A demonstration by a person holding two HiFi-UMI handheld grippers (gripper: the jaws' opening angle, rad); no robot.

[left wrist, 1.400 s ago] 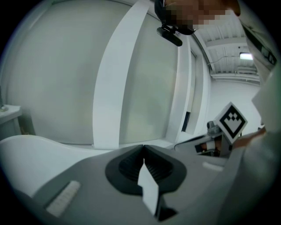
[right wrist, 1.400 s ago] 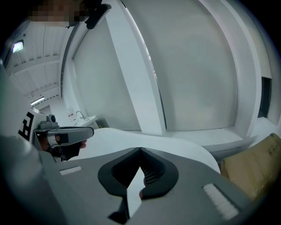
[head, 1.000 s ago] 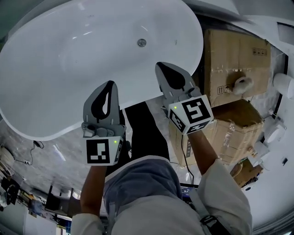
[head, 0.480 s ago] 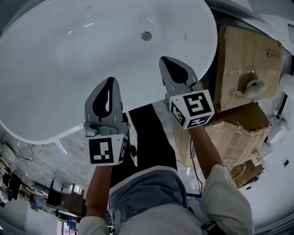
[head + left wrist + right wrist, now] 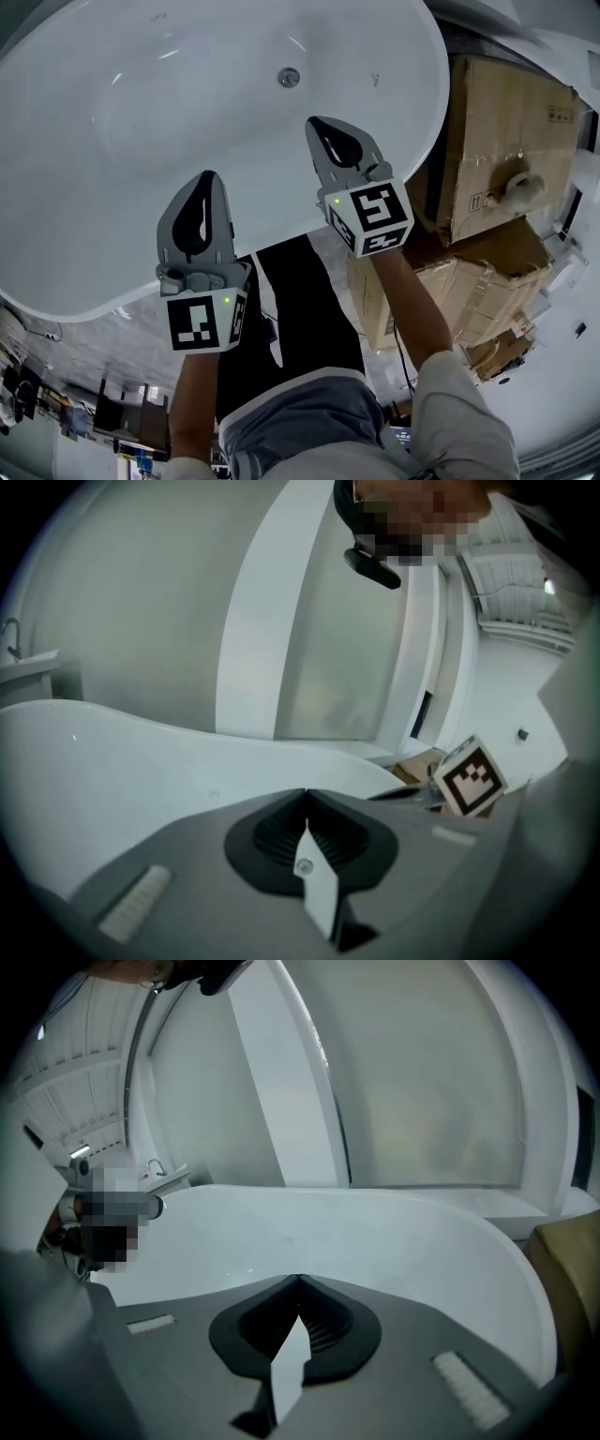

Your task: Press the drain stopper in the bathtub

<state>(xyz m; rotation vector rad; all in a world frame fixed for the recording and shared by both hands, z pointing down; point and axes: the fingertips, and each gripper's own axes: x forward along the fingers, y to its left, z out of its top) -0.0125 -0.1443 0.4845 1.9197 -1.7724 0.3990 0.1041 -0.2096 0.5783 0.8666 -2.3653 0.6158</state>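
Drain stopper (image 5: 289, 78) in bathtub (image 5: 112, 131) lies ahead, slightly left of my right gripper (image 5: 317, 125) | left gripper (image 5: 207, 176) farther | both pinched closed, empty

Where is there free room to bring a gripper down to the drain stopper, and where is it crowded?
The bathtub basin is bare all around the drain stopper, up to its rim. Crowded: cardboard boxes right of the tub.
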